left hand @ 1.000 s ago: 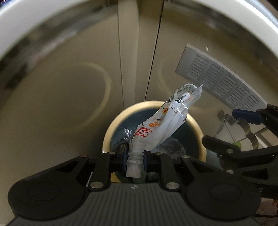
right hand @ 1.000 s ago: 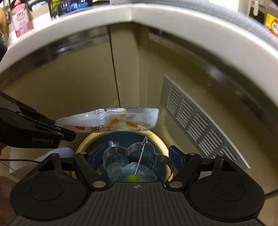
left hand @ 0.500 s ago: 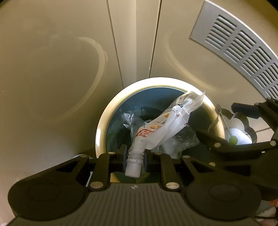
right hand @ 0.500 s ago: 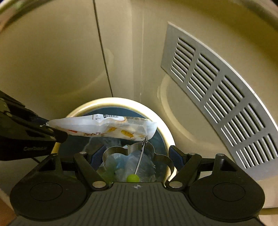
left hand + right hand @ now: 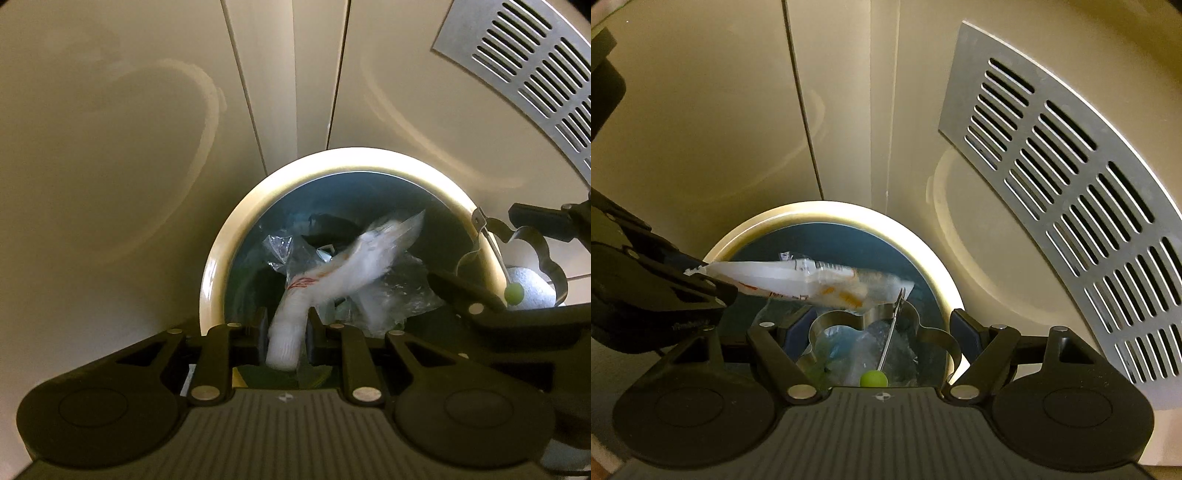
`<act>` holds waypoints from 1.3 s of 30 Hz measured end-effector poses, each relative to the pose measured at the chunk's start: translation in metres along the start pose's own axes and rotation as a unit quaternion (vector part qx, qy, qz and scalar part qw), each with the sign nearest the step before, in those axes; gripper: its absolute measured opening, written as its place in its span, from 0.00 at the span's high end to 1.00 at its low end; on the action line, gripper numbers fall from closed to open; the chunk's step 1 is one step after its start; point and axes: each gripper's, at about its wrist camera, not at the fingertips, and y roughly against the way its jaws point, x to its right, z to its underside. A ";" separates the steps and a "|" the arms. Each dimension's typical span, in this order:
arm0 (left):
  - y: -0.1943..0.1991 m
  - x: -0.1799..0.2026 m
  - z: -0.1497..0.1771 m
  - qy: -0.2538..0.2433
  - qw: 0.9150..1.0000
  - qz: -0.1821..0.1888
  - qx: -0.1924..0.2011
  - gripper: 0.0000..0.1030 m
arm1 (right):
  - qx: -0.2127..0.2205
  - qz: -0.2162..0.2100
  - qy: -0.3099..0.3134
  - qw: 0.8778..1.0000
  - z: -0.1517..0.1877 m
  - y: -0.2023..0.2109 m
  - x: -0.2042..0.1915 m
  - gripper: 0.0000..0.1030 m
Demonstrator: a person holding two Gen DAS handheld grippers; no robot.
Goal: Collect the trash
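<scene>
My left gripper (image 5: 284, 330) is shut on the capped spout of a white squeeze pouch (image 5: 354, 262) and holds it over the mouth of a round bin with a cream rim (image 5: 214, 258). The pouch also shows in the right wrist view (image 5: 798, 278), sticking out from the left gripper (image 5: 701, 284) above the bin (image 5: 923, 254). My right gripper (image 5: 882, 332) is shut on a flower-shaped metal ring mould (image 5: 934, 332) with a wire handle and a green knob (image 5: 873, 378), held over the bin. In the left wrist view the mould (image 5: 535, 243) is at the bin's right edge.
The bin holds crumpled clear plastic (image 5: 402, 291) on a dark blue liner. Beige cabinet panels (image 5: 701, 129) stand close behind it, with a grey slotted vent grille (image 5: 1071, 192) on the right. A white roll (image 5: 532, 291) sits beside the bin.
Both grippers have moved down and closer to the bin, which now looks larger. The pouch has dropped lower into the bin's mouth. Both holds are unchanged.
</scene>
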 end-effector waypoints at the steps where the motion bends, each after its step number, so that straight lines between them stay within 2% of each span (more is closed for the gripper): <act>1: -0.001 0.001 -0.001 -0.002 1.000 0.000 -0.002 0.71 | -0.001 0.000 -0.002 1.000 -0.001 -0.002 0.000 0.21; 2: -0.003 0.001 -0.002 -0.004 1.000 0.003 -0.005 0.69 | -0.002 0.000 -0.005 1.000 -0.001 -0.003 0.001 0.21; 3: -0.003 0.001 -0.003 -0.004 1.000 0.002 -0.007 0.62 | -0.003 0.002 -0.007 1.000 -0.001 -0.005 0.002 0.21; 4: -0.004 0.000 -0.005 -0.001 1.000 -0.003 -0.010 0.46 | -0.005 0.003 -0.007 1.000 -0.001 -0.007 0.003 0.20; 5: -0.003 -0.002 -0.006 0.002 1.000 -0.010 -0.011 0.38 | -0.005 0.008 -0.008 1.000 -0.001 -0.006 0.004 0.21; 6: -0.003 -0.004 -0.006 0.006 1.000 -0.015 -0.007 0.24 | -0.004 0.011 -0.014 1.000 0.001 -0.006 0.006 0.20; 7: 0.000 -0.006 -0.006 0.008 1.000 -0.018 0.002 0.16 | 0.000 0.009 -0.023 1.000 0.002 -0.004 0.009 0.17; 9: 0.008 -0.010 -0.004 0.010 1.000 -0.016 0.013 0.08 | 0.004 0.008 -0.040 0.999 0.003 0.001 0.017 0.09; 11: 0.016 -0.014 -0.003 0.016 1.000 -0.015 0.017 0.01 | 0.007 0.006 -0.046 0.999 0.003 0.008 0.020 0.07; 16: 0.045 -0.016 0.008 0.010 0.999 -0.003 0.043 0.00 | 0.016 0.008 -0.041 0.999 0.007 0.034 0.016 0.06; 22: 0.087 -0.010 0.031 -0.017 0.997 -0.016 0.079 0.00 | 0.021 0.020 -0.033 0.999 0.010 0.075 -0.001 0.04; 29: 0.122 -0.006 0.055 -0.011 0.993 -0.028 0.112 0.00 | 0.052 0.015 -0.044 0.998 0.022 0.117 -0.012 0.01; 39: 0.128 -0.007 0.070 0.007 0.995 -0.025 0.100 0.00 | 0.072 0.033 -0.043 0.996 0.040 0.148 -0.023 0.00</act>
